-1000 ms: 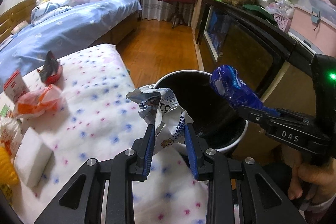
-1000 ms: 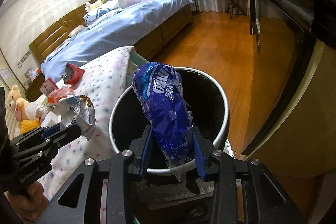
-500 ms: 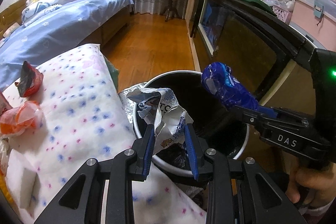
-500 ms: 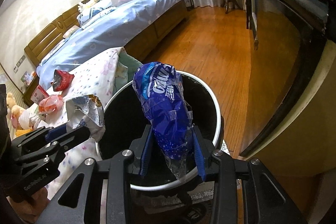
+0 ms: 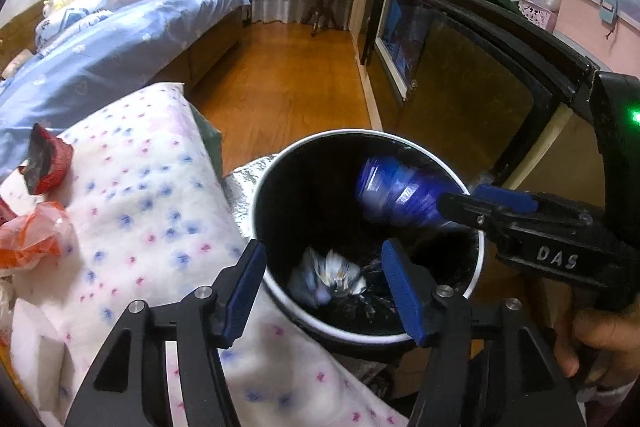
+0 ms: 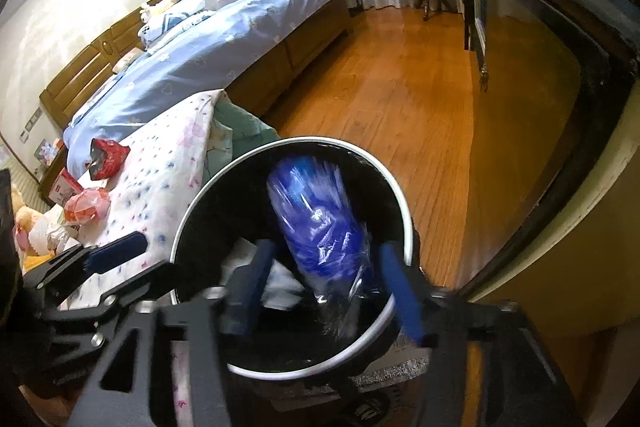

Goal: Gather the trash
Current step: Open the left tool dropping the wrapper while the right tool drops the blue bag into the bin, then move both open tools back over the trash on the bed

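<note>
Trash still waits on the far left: a crumpled red foil snack packet [image 5: 46,167] and a scrunched orange-and-clear plastic bag [image 5: 30,241] lie on the white bed cover dotted with blue and pink [image 5: 140,211], well apart from the bin, with white foam-like blocks [image 5: 34,341] nearer the camera at the edge. Moving right, the left claw [image 5: 322,291] hangs over the near rim of the round black bin with the white rim [image 5: 360,135], and its blue pads now stand wide apart with nothing between them; half a second ago they were clenched on a crumpled silver-and-white printed wrapper [image 5: 328,277], which now lies down inside the bin, blurred, on the dark liner. Further right, the right claw [image 6: 334,287] has also spread its pads, seen most clearly from its own camera, and the long blue plastic wrapper [image 6: 320,219] it gripped a moment ago is streaked with motion and tilted into the bin's mouth; whether a pad still brushes it I cannot tell, but it looks released and falling. Two pieces are therefore as good as collected, and both claws are free. The likely next job is swinging back left to the red packet and the orange bag, which are light and crinkly and may slip from a shallow pinch.
</note>
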